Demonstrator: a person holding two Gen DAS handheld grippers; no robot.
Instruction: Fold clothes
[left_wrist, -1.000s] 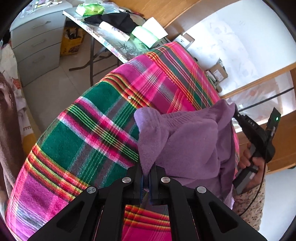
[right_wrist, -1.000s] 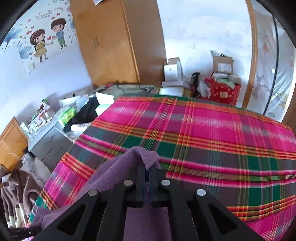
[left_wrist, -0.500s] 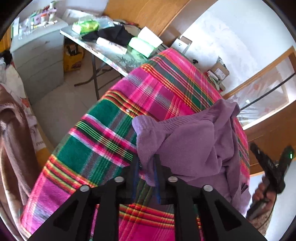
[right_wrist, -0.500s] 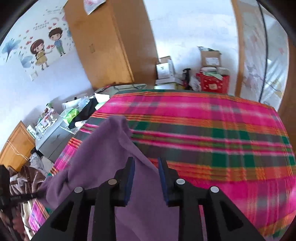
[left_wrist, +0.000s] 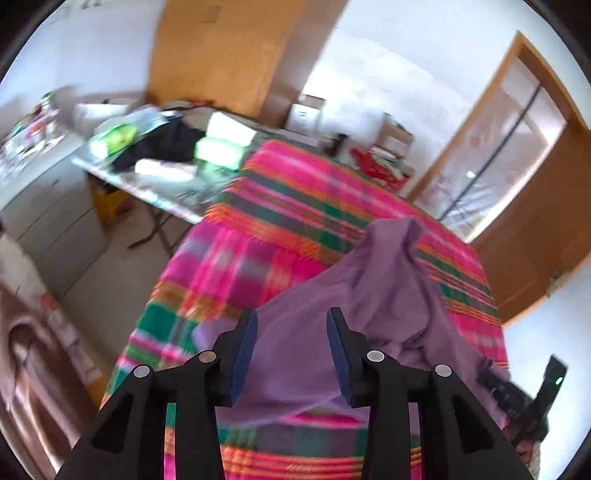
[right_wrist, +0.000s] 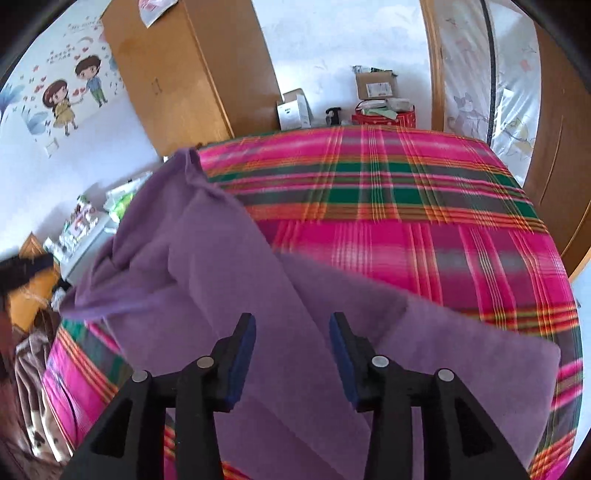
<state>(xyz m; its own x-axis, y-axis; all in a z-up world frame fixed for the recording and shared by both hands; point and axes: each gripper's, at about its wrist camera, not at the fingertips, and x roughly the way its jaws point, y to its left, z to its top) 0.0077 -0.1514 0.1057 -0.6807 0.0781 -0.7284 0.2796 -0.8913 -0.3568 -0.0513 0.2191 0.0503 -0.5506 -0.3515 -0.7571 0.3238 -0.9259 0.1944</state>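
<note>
A purple garment (right_wrist: 229, 280) lies loosely heaped on a bed with a pink, green and orange plaid cover (right_wrist: 424, 206); one flat part spreads toward the near right corner, a bunched part rises at the left. In the left wrist view the purple garment (left_wrist: 384, 295) sits on the near end of the plaid cover (left_wrist: 295, 221). My left gripper (left_wrist: 291, 325) stands open just above the cloth, holding nothing. My right gripper (right_wrist: 291, 328) is open too, over the flat part. The other hand-held gripper (left_wrist: 524, 398) shows at the lower right of the left wrist view.
A folding table (left_wrist: 155, 173) with packets and a black cloth stands left of the bed, beside grey drawers (left_wrist: 48, 206). Wooden wardrobe (right_wrist: 184, 74), boxes (right_wrist: 373, 85) and a red bag beyond the bed's far edge. A wooden door (left_wrist: 535, 184) at the right. Brown fabric (left_wrist: 33, 354) at the left.
Both grippers were shut on the purple garment a second ago; both have opened wide and let it go. The garment has dropped onto the bed and spread out.
</note>
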